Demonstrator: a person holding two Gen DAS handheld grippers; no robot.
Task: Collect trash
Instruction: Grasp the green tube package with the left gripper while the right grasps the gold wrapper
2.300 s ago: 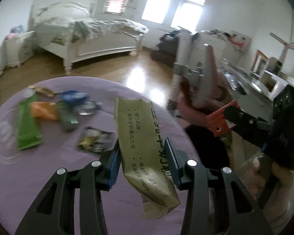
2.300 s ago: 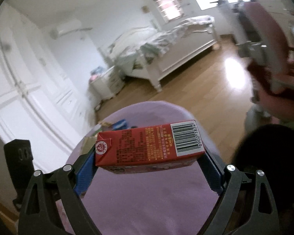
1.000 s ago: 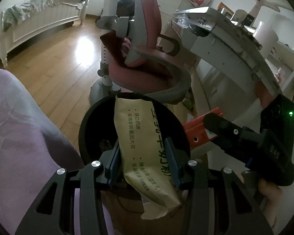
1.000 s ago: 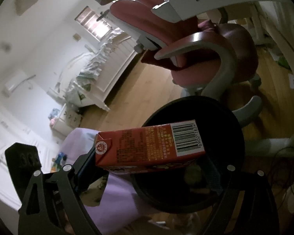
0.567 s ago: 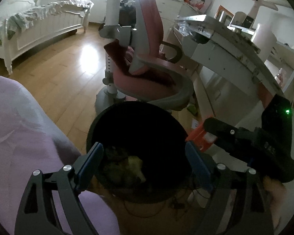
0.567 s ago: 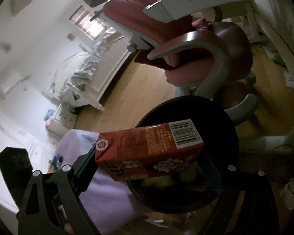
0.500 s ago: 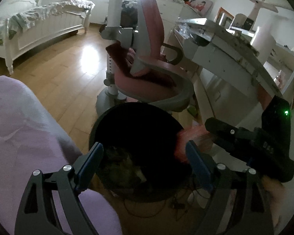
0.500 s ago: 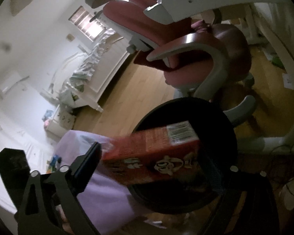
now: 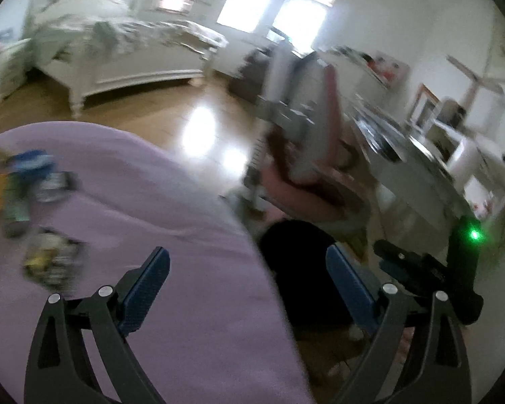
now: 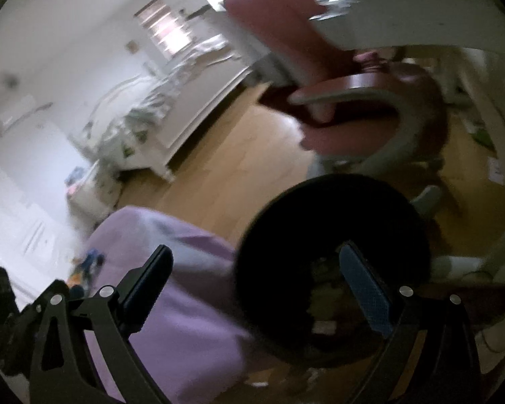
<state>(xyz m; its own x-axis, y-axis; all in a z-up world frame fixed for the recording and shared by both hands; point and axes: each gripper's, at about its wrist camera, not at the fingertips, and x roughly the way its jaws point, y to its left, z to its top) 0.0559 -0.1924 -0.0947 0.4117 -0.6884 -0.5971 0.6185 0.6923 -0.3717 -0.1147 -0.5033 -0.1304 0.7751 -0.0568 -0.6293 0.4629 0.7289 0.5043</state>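
1. Left gripper [image 9: 247, 271]: fingers apart and opening wider, nothing between them; purple surface [image 9: 185, 269] under the left finger, bin [image 9: 299, 256] behind the right one.
2. Right gripper [image 10: 254, 276]: fingers wide apart, empty; it hangs over the black bin [image 10: 333, 215], with the right finger across the bin mouth and the left finger over the surface [image 10: 192, 303].
3. Trash in the bin [image 10: 320, 289]: blurred pale bits at the bottom, between the right gripper's fingers in view but well below them, not touched.
4. Wrappers [image 9: 33, 181] on the surface: blue, orange, green and silver pieces in a cluster at the far left, well apart from the left fingers; blurred.
5. Yellow-dark wrapper [image 9: 50, 262]: lies alone on the surface, near the left finger, just left of it, not touching.
6. Bin stands on the floor beside the surface edge, with a pink chair [image 10: 370, 101] behind it.
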